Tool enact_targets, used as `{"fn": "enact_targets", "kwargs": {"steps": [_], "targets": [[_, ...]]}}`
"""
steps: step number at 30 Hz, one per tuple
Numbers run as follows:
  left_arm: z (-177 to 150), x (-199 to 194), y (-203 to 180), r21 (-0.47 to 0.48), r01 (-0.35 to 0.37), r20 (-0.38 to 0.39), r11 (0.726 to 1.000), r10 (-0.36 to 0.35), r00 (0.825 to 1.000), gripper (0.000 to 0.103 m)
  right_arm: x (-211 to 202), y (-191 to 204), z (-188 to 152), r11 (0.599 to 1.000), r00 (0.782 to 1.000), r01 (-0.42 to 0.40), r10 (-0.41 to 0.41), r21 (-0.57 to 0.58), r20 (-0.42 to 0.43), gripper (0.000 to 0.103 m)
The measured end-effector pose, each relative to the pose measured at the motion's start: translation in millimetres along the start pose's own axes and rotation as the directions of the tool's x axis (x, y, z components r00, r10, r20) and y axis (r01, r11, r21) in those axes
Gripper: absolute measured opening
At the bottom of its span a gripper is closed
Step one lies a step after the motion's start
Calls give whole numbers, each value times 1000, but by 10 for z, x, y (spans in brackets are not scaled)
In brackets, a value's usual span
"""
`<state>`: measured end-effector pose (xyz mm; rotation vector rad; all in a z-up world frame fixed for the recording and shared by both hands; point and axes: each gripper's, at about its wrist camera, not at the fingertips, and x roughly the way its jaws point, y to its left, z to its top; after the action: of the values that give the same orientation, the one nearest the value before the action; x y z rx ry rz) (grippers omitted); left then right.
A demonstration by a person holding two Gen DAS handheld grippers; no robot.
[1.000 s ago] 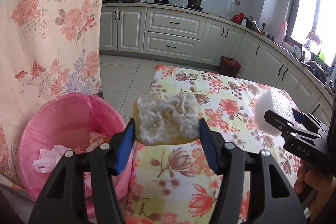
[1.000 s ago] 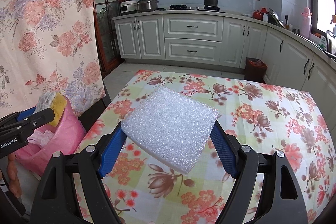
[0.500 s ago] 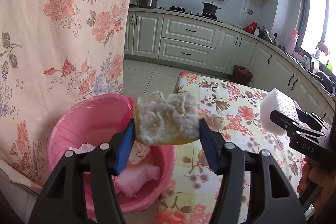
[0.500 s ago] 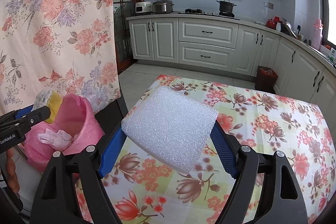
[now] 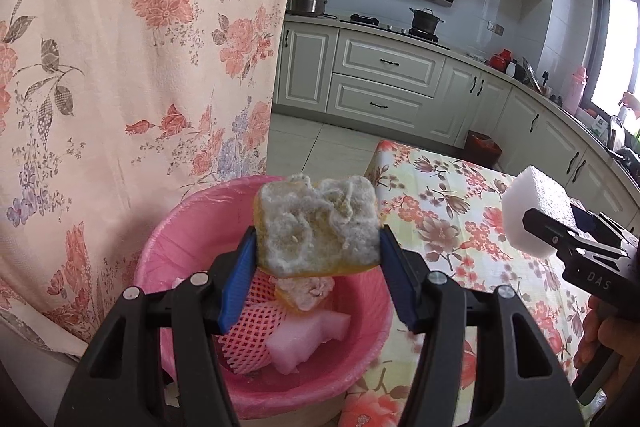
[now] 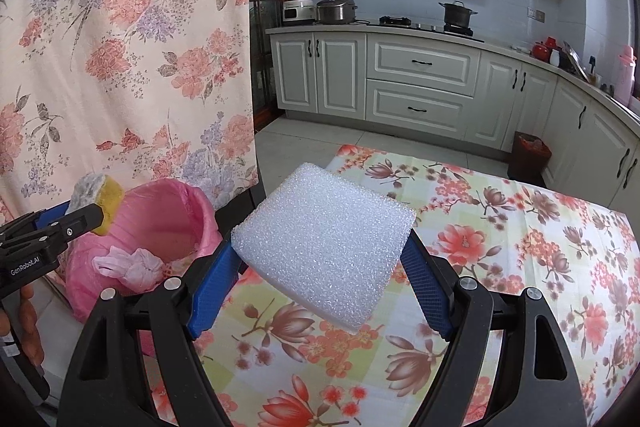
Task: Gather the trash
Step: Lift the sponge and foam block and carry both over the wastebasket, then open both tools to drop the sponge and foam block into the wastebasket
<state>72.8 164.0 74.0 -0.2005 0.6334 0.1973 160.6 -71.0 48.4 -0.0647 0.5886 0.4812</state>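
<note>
My left gripper (image 5: 318,259) is shut on a dirty yellow sponge (image 5: 316,227) with a grey scouring face, held right above the pink-lined trash bin (image 5: 188,223). The bin holds red foam netting, pink foam and another sponge piece. In the right wrist view the same sponge (image 6: 94,193) hangs over the bin (image 6: 160,227) at the left. My right gripper (image 6: 324,263) is shut on a white foam pad (image 6: 324,243), above the table's left edge, to the right of the bin. That foam pad (image 5: 536,211) also shows at the right of the left wrist view.
A floral curtain (image 5: 140,67) hangs just behind and left of the bin. The table with its floral cloth (image 6: 500,247) stretches to the right. Kitchen cabinets (image 6: 416,87) and a small red waste bin (image 6: 528,155) stand beyond it across the tiled floor.
Both grippers have moved left with their loads. The sponge has gone from over the table edge beside the bin to directly above its opening. The foam pad now reaches the table's left edge.
</note>
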Motion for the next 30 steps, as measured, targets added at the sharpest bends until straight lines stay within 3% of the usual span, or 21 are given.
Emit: {"fn": "enact_targets", "kwargs": {"steps": [20,24,30], "targets": [[-3,-65,776,-94,-94,-18,991,93,995,60,362,1120,220,976,983,-179,173,-125,-58,76],[-2,-65,921,-121,-94,-31,988,91,995,66,445,1282,234,966,976,-212,203,-149,-76,76],[5,-72,1023,-141,-100,-36,985,96,995,70,501,1404,234,957,972,-231,219,-177,-85,83]]}}
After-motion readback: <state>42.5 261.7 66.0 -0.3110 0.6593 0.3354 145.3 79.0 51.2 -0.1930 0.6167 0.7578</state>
